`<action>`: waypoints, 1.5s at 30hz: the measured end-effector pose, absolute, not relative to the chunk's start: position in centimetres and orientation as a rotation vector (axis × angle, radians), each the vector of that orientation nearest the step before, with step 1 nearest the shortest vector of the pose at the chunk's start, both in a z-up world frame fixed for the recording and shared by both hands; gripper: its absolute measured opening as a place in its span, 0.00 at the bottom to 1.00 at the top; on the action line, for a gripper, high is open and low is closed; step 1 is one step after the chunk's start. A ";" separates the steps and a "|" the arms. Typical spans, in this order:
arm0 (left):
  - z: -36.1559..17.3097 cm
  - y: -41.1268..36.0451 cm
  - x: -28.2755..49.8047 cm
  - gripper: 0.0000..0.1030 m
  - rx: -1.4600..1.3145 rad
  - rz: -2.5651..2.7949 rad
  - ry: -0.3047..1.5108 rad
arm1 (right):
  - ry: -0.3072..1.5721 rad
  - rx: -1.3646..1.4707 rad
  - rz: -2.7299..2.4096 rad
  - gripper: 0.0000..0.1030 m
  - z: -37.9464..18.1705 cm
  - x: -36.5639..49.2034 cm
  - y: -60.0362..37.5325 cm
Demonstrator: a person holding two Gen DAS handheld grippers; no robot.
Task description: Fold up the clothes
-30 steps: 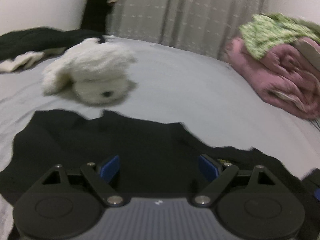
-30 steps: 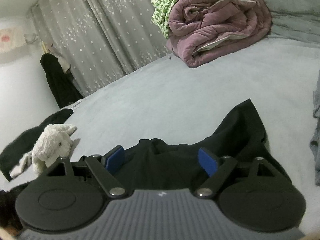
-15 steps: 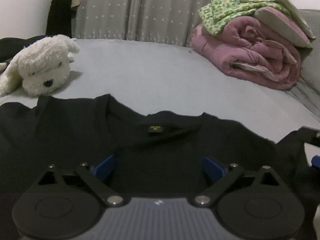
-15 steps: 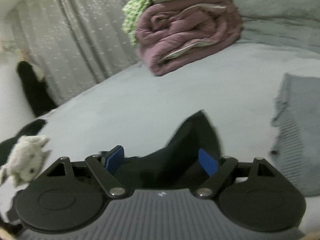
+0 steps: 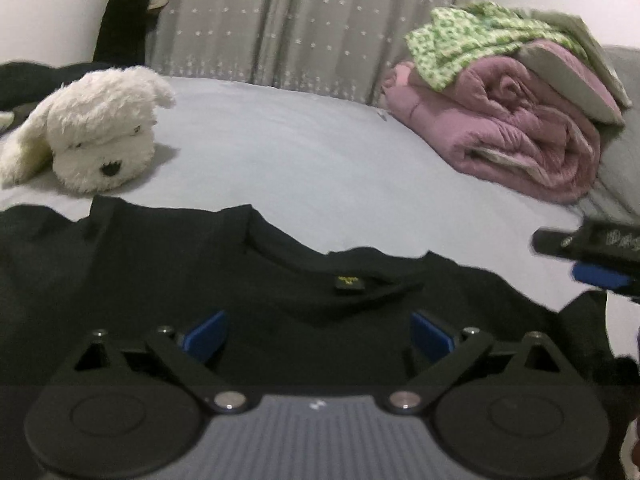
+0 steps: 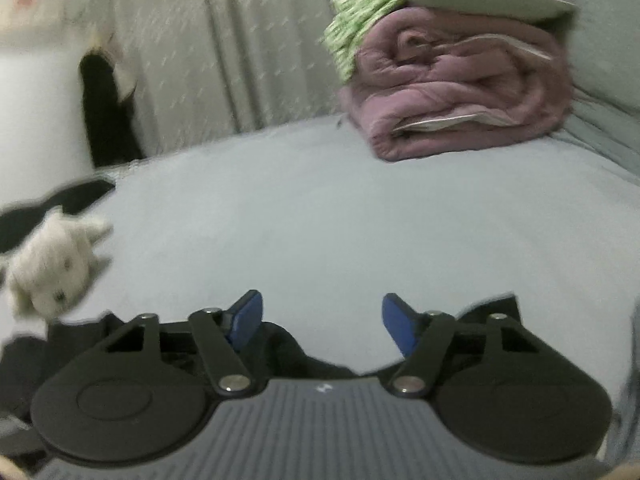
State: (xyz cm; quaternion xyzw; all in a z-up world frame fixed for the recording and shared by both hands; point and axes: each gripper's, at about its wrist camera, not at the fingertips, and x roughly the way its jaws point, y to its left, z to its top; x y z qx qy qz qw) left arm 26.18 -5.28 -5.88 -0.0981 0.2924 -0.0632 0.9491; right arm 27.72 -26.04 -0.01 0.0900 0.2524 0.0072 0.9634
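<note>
A black T-shirt point(image 5: 160, 272) lies spread on the grey bed sheet point(image 5: 300, 160), collar away from me, its yellow neck label point(image 5: 351, 283) facing up. My left gripper point(image 5: 319, 334) hovers open over the shirt just below the collar, with nothing between the blue pads. My right gripper point(image 5: 592, 256) shows at the right edge of the left wrist view, beyond the shirt's right shoulder. In the right wrist view the right gripper point(image 6: 323, 322) has its jaws closing; only bare sheet shows between the pads. The shirt's edge point(image 6: 304, 360) lies just under them.
A white plush dog point(image 5: 92, 136) lies at the far left of the bed. A rolled pink quilt point(image 5: 512, 128) with a green patterned cloth point(image 5: 480, 40) on top sits at the far right. A dark garment point(image 5: 24, 80) lies behind the plush. Grey curtains point(image 5: 300, 20) hang behind the bed.
The left view swung from the plush toward the collar and sank closer to the shirt. The right gripper shifted and rolled; its jaws narrowed, and the black sleeve no longer rises between them.
</note>
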 end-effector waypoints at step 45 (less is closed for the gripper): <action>-6.5 -5.7 26.4 0.99 -0.222 -0.211 0.588 | 0.517 0.215 -0.134 0.71 -2.9 22.2 -33.1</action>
